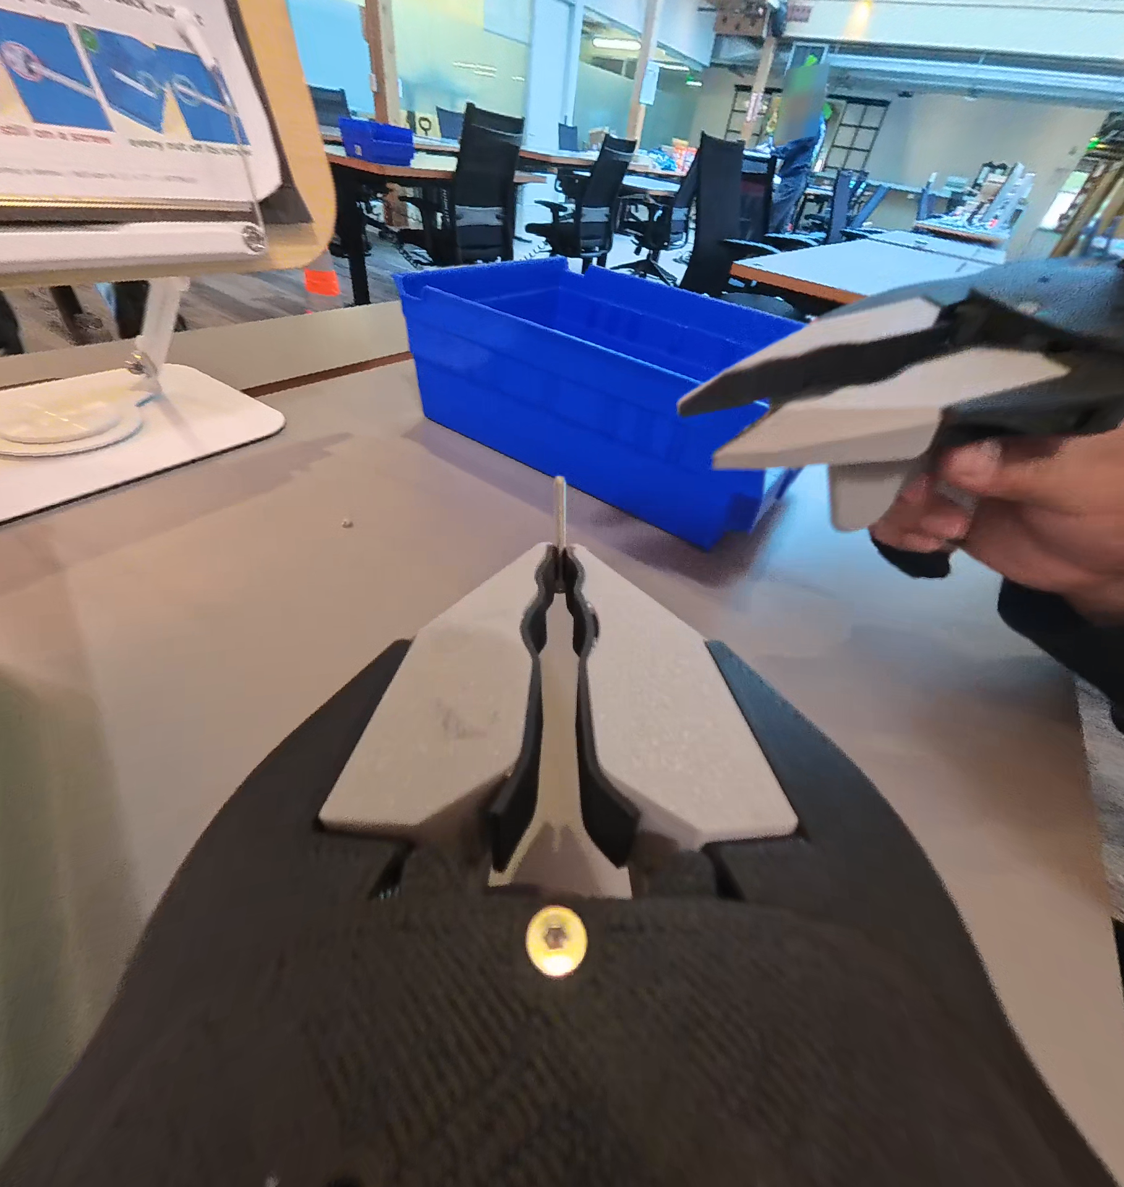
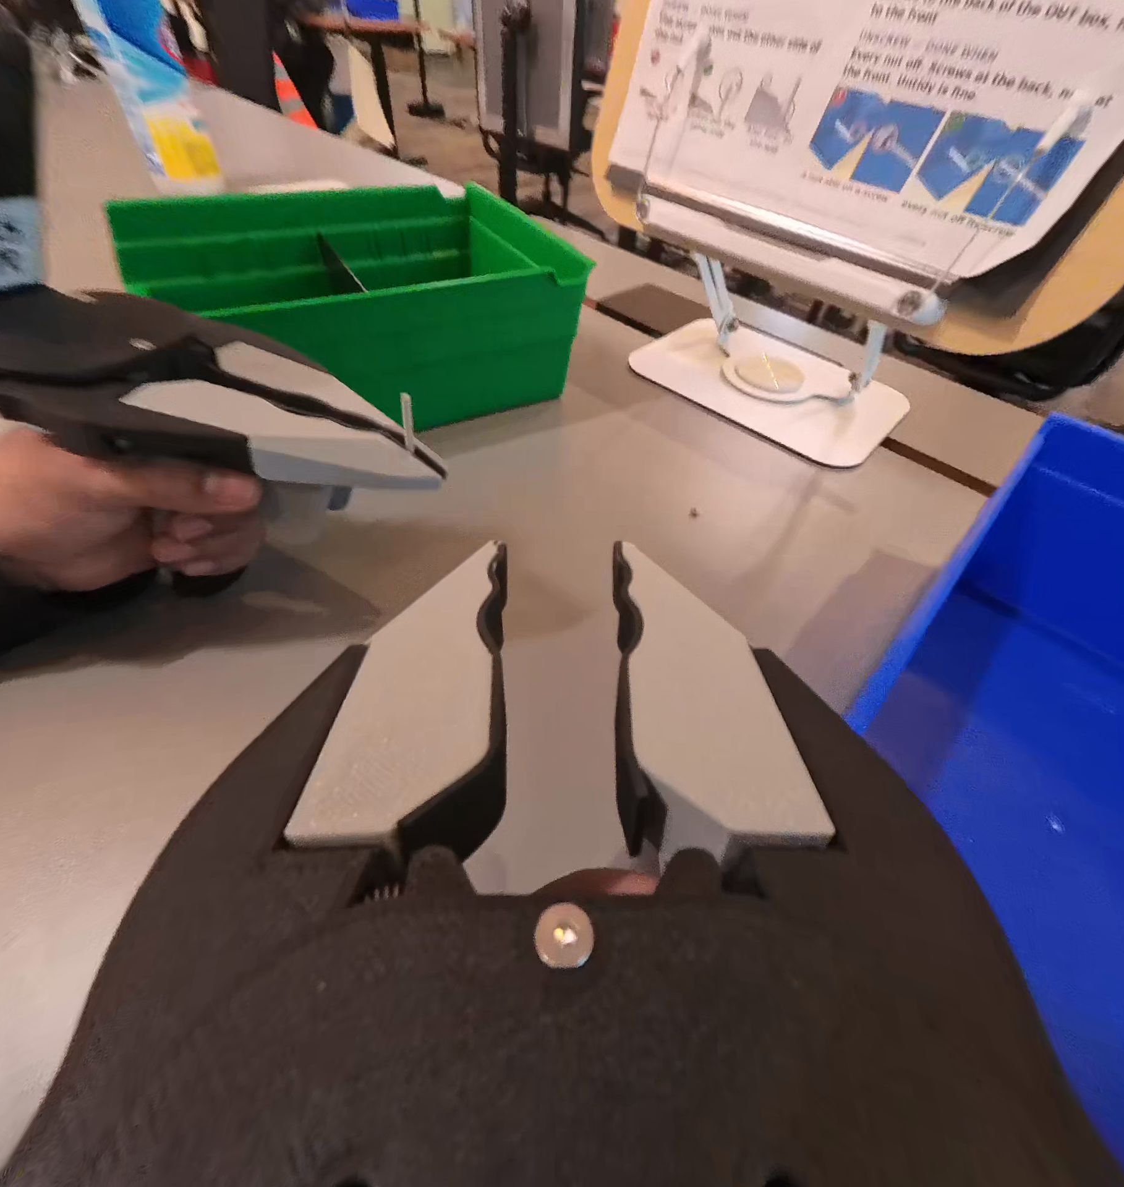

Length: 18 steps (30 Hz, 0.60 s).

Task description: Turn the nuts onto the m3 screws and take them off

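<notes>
Left tongs (image 1: 558,560) clenched on a thin silver metal screw (image 1: 559,510), upright above the grey table (image 1: 289,610). Right tongs (image 2: 558,552) released, empty. Likely next: fetching a nut.

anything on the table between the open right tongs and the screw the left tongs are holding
Nothing: in the right wrist view, only bare grey table lies between the right tongs and the screw pinched in the left tongs. A tiny dark speck sits off to the side.
</notes>
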Available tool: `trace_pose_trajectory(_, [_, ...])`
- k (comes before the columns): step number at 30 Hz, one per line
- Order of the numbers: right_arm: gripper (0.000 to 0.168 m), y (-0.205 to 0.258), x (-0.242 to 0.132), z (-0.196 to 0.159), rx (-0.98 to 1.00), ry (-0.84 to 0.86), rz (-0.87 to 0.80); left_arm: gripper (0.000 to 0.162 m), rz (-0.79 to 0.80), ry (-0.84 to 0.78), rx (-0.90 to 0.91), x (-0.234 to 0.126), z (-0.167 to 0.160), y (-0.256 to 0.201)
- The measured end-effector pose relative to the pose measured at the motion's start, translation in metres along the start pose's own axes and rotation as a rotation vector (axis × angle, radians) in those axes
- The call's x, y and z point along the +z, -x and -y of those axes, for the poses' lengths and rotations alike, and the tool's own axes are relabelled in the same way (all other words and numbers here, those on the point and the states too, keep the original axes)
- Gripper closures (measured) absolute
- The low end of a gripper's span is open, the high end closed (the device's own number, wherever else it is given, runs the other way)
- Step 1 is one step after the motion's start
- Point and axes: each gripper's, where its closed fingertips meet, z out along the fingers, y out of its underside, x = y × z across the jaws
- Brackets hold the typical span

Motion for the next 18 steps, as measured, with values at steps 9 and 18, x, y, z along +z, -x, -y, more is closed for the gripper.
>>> trace_pose_trajectory(9, [0.149,-0.038,0.095,-0.007,0.027,0.156,-0.116,0.162,0.052,-0.025,0.0,-0.008,0.005,0.021])
trace_pose_trajectory(18, [0.154,-0.082,0.169,-0.052,0.025,0.314,0.048,0.162,-0.118,0.033,-0.101,-0.006,-0.011,0.022])
